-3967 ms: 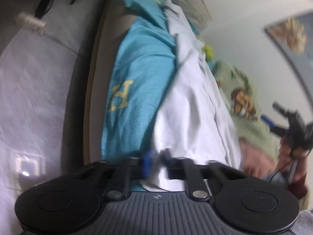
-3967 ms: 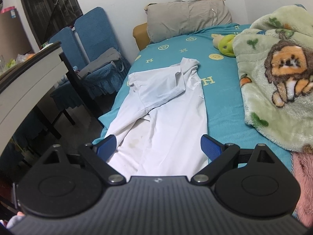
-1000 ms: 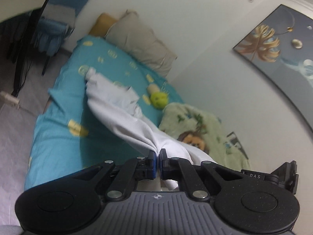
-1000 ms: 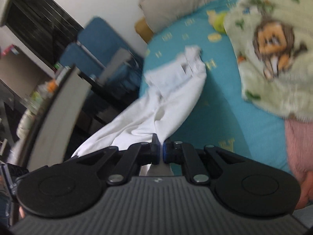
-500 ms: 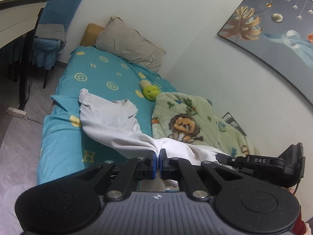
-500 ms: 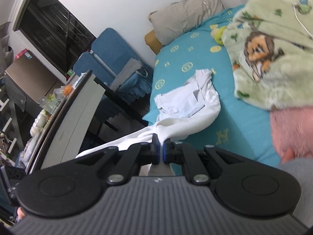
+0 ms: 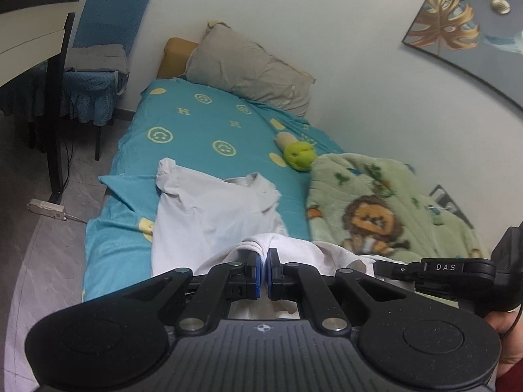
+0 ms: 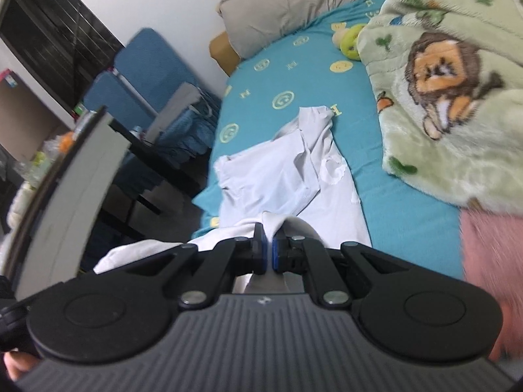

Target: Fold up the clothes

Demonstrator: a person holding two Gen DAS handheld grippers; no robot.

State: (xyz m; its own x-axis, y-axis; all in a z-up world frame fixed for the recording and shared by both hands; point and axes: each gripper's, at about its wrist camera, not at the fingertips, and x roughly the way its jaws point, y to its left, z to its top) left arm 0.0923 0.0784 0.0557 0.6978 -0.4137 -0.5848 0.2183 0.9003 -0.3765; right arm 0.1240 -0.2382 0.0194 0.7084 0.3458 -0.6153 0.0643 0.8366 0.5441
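Below, shirt hem [image 7: 258, 308] behind left tool [image 7: 264, 272].

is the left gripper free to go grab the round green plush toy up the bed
Probably not yet: the left gripper is shut on the white shirt. The green plush toy lies uncovered on the teal sheet.

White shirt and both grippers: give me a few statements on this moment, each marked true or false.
1. The left gripper is shut on the shirt. True.
2. The right gripper is open and holds nothing. False: it is shut on the shirt's near edge.
3. The shirt's far end lies on the teal sheet. True.
4. The green toy sits on the shirt. False: it lies on the sheet beyond it, beside the lion blanket.
5. The pillow is blue. False: it is grey.
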